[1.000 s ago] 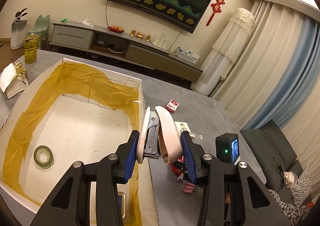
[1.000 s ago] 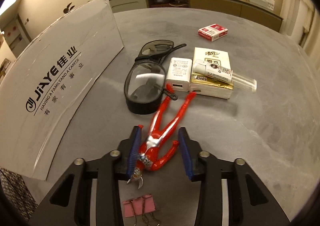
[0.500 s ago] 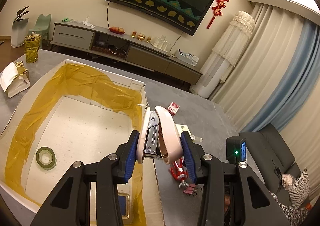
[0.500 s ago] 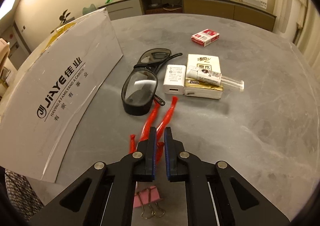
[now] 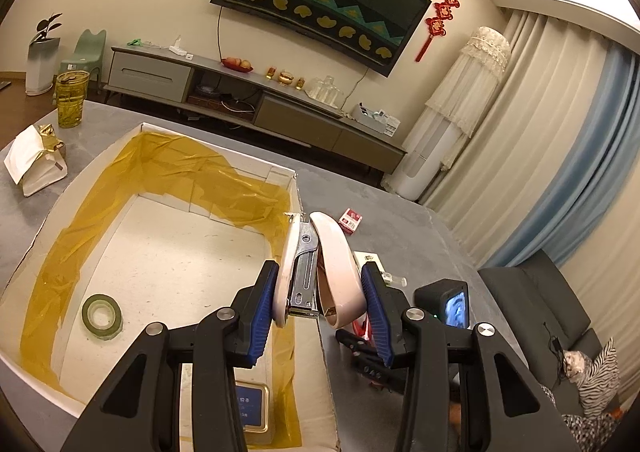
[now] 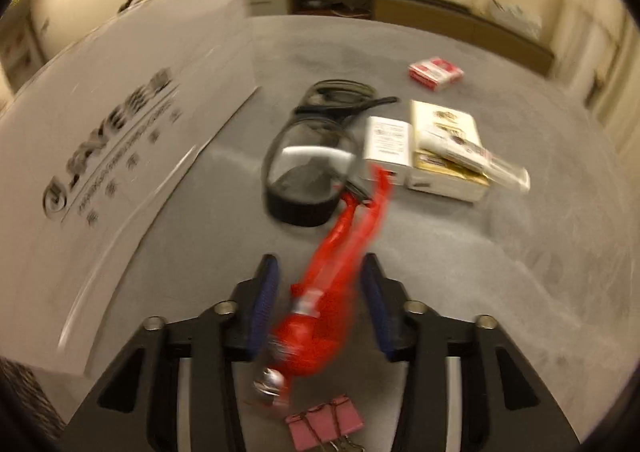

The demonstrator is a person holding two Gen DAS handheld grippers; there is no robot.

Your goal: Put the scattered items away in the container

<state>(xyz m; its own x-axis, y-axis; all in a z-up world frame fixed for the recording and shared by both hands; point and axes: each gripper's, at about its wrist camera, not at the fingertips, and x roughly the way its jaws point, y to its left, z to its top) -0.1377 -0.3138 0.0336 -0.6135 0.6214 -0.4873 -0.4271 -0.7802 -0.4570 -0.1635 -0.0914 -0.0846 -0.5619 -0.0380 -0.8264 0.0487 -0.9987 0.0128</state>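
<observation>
Yellow-film-lined white cardboard box (image 5: pixel 60 252) on a grey table (image 5: pixel 400 228), open-topped, holding a roll of green tape (image 5: pixel 102 317) on its floor and a small blue-faced, gold-rimmed tin (image 5: pixel 252 404) near its front wall. Pale pink stapler with a metal core (image 5: pixel 320 272) clamped upright between the blue pads of the left gripper (image 5: pixel 320 306), poised over the box's right-hand wall. Outside the box, on the table in the blurred right-wrist view: red and silver toy figure (image 6: pixel 332 280) lying between the widely parted fingers of the right gripper (image 6: pixel 320 316), not pinched by either pad; pink binder clips (image 6: pixel 324 426) just below it; black-framed goggles (image 6: pixel 308 168), white charger block (image 6: pixel 388 144), gold and white packet (image 6: pixel 444 148) with a clear tube (image 6: pixel 480 160) across it, and a red and white card pack (image 6: pixel 435 72) farther off. Printed side of the box (image 6: pixel 100 156) at left.
</observation>
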